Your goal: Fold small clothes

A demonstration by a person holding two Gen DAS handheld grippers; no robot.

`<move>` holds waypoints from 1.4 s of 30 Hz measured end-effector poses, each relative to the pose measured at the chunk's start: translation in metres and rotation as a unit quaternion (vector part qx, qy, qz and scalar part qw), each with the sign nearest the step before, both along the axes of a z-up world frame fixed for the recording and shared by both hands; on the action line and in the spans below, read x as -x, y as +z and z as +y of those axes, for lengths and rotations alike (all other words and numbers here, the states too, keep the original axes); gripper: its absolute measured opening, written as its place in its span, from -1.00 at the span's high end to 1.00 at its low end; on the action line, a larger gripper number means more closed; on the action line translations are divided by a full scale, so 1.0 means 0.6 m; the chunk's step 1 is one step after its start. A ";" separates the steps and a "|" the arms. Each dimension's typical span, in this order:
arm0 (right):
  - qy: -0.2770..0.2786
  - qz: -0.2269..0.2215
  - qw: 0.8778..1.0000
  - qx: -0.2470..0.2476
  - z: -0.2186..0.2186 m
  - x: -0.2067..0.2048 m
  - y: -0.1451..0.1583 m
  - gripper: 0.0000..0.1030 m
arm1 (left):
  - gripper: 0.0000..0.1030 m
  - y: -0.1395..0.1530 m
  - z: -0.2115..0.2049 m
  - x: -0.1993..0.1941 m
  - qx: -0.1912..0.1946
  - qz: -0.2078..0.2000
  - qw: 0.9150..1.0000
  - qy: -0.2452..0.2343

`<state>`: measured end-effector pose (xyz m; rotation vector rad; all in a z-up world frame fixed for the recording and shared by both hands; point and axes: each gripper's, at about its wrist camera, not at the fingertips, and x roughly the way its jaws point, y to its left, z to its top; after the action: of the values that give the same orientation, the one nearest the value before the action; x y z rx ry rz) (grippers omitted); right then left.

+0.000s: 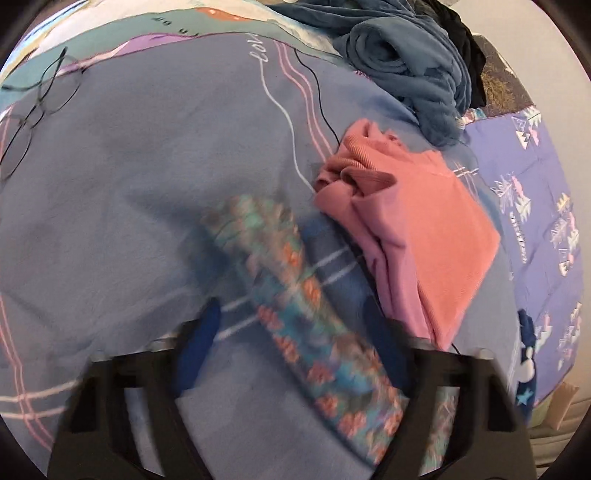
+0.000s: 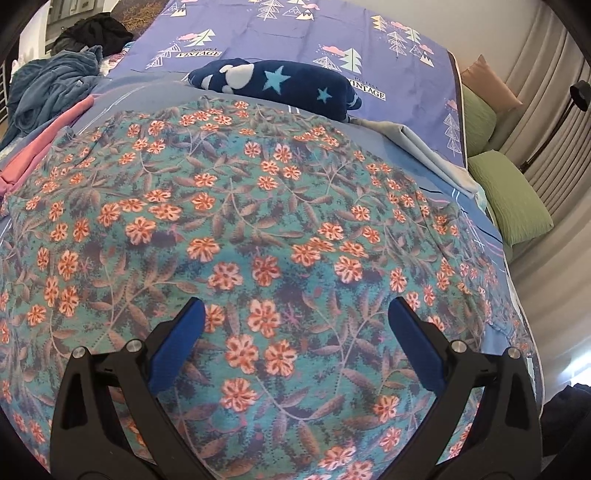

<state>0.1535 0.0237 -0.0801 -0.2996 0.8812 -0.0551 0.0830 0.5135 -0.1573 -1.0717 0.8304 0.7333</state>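
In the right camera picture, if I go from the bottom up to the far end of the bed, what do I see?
Right gripper → flowery cloth → dark blue star pillow → purple sheet with trees.

the floral garment [image 2: 258,236] is teal, strewn with orange-and-cream flowers and dusky purple-brown leaves. beside it the folded top [image 1: 436,229] is salmon pink over a lilac-pink layer. the bed cover [image 1: 129,192] is grey-blue with thin pink and white lines. toward the bed's far edge a violet sheet [image 2: 332,33] carries pastel trees, and a navy plush [image 2: 280,83] shows pale blue stars. the crumpled blanket [image 1: 413,62] is slate blue. green pillows [image 2: 513,199] lie off the bed's right edge.
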 end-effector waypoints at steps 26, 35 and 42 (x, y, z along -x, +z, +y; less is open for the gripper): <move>-0.081 -0.033 0.991 -0.096 -0.154 0.022 0.037 -0.95 | 0.45 0.346 -0.691 -0.137 -0.154 -0.286 0.764 -0.557; -0.072 -0.020 0.982 -0.173 -0.235 0.028 0.041 -0.95 | -0.18 0.288 -0.622 -0.093 -0.263 -0.206 0.803 -0.494; 0.092 0.035 0.954 -0.284 -0.176 -0.057 0.061 -0.08 | -0.25 0.238 -0.493 -0.024 -0.322 -0.125 0.845 -0.409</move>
<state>0.1877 -0.0816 -0.0434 0.1574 0.8969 0.3807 0.0974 0.2176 -0.0145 -0.1351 0.6498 0.0942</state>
